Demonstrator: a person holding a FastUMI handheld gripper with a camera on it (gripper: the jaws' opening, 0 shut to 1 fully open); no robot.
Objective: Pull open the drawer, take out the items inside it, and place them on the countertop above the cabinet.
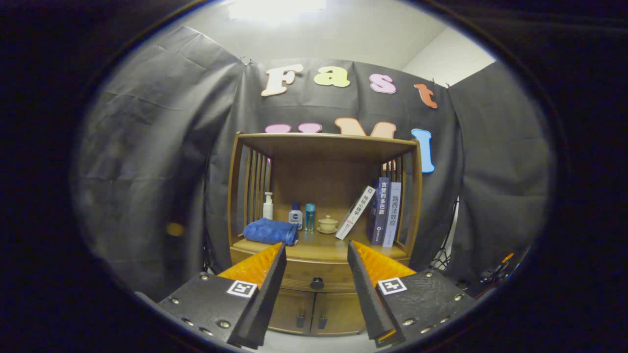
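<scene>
Black-draped booth, wooden cabinet (321, 235) ahead. Drawer (314, 275) closed, front facing the gripper (316, 255), long axis left-right, round knob (317, 283) between the spread, empty fingers. Folded blue towel (271, 232) on countertop (319, 250).

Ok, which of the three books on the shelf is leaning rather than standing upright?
The white book, the one nearest the small cup. It tilts against the dark blue book, which stands upright like the pale one. The tool is open.
</scene>
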